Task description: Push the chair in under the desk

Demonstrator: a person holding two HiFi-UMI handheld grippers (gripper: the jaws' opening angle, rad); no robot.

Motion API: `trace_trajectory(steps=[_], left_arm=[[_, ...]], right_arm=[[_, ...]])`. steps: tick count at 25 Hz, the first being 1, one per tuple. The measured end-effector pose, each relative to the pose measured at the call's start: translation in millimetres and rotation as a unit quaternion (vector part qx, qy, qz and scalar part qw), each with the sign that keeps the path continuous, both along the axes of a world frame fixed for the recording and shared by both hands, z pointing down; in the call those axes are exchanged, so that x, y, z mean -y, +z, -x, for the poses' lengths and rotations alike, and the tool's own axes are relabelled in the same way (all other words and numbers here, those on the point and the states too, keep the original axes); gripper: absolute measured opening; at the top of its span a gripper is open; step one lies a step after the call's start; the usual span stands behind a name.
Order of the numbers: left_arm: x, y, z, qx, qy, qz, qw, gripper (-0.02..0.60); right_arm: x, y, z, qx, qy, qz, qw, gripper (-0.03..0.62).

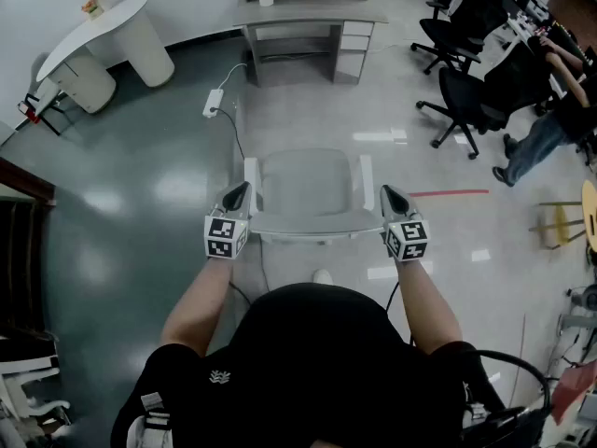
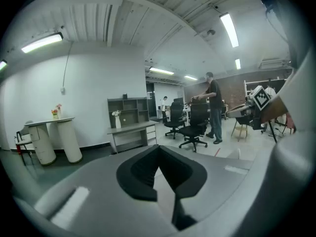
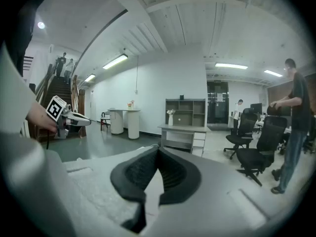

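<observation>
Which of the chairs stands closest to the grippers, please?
The light grey chair between the left gripper and right gripper; the black office chairs stand apart.

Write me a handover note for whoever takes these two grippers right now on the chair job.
Left gripper: shut, empty, at the left end of the chair back.
Right gripper: shut, empty, at the right end of the back.
Chair: in front of the person, well short of the desk.
Done: both grippers placed at the back.
Left: push the chair forward until it sits under the desk.
</observation>
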State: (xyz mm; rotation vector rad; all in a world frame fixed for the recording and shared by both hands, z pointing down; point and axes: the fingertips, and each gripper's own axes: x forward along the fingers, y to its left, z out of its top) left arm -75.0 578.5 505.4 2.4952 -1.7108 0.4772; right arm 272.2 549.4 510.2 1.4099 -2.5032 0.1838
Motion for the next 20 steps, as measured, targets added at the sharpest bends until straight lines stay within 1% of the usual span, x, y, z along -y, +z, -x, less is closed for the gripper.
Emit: trace_trajectory(steps=[5, 10, 11, 12, 13, 14, 15, 16, 18, 19, 20], left_arm=[[0, 1, -5, 0.006, 0.004, 0.006, 1.0, 0.006], [-4, 13, -7, 0.011, 0.007, 0.018, 0.9998, 0.008], [-6, 18, -11, 0.017, 0.018, 0.024, 0.9994, 0.008], [-9, 26, -17, 0.03, 0.04, 0.033, 0.9982, 0.006], [-14, 36, -25, 0.049, 0.071, 0.046, 0.9953, 0.008], [-21, 48, -33, 0.072, 0.105, 0.062, 0.9899, 0.008], [-30, 61, -41, 0.095, 0.138, 0.079, 0.9827, 0.008], [-39, 73, -47, 0.114, 0.165, 0.095, 0.9752, 0.008], [-54, 96, -55, 0.136, 0.206, 0.121, 0.9615, 0.035], [-62, 107, -60, 0.145, 0.225, 0.134, 0.9541, 0.079], [-71, 118, -64, 0.157, 0.245, 0.15, 0.9448, 0.124]], right_arm=[[1, 0, -3, -0.005, -0.004, 0.003, 1.0, 0.0], [-3, 9, -5, -0.013, -0.014, 0.011, 1.0, 0.0], [-4, 13, -4, -0.018, -0.024, 0.016, 0.999, 0.0], [-7, 19, -2, -0.027, -0.042, 0.025, 0.998, 0.0], [-12, 28, 2, -0.042, -0.069, 0.039, 0.996, 0.0], [-20, 39, 8, -0.063, -0.104, 0.057, 0.991, 0.002], [-31, 51, 14, -0.09, -0.146, 0.075, 0.982, 0.002], [-43, 65, 19, -0.119, -0.188, 0.09, 0.971, 0.003], [-66, 90, 25, -0.171, -0.256, 0.112, 0.945, 0.068], [-76, 101, 26, -0.189, -0.279, 0.12, 0.934, 0.119], [-85, 111, 27, -0.203, -0.297, 0.128, 0.924, 0.174]])
